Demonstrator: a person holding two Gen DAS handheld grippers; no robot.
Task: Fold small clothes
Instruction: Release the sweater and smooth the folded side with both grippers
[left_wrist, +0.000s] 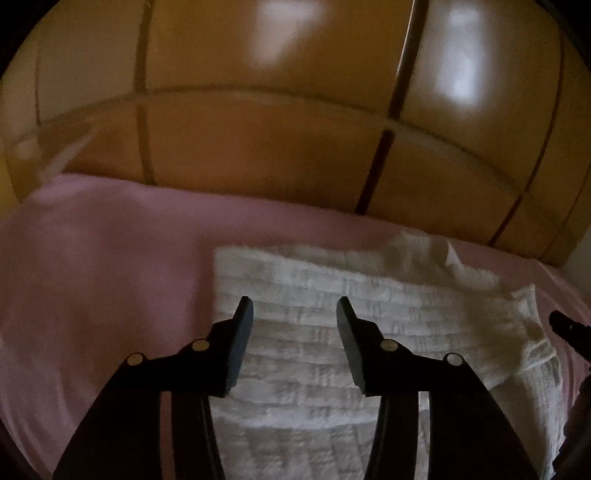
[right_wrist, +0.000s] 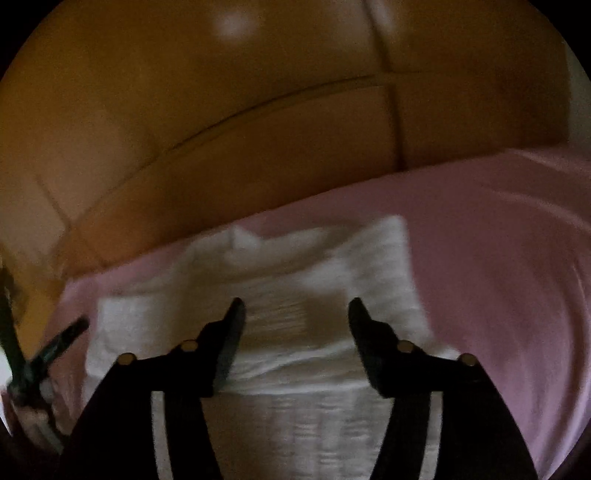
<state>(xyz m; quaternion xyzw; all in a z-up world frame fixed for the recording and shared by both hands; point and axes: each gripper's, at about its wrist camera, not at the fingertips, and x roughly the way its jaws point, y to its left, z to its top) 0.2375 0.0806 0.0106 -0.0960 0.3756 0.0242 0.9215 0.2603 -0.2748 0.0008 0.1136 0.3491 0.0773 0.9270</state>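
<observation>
Your left claw (left_wrist: 295, 306) hangs spread and empty above the white, ribbed-weave small garment (left_wrist: 332, 332), which lies flat on the pink bedsheet (left_wrist: 103, 280). Your right claw (right_wrist: 295, 308) is likewise spread over the garment (right_wrist: 280, 310), gripping nothing, with glossy orange-brown wooden cabinet doors (left_wrist: 258, 140) beyond it.

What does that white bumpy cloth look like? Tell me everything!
The white cloth is a soft, woven-looking piece with a ribbed, checked texture. It lies mostly flat on the pink sheet, with a straight left edge; its far right corner is rumpled and bunched. The left gripper and right gripper are both over it with jaws open, gripping nothing. Whether they touch it cannot be told.
</observation>
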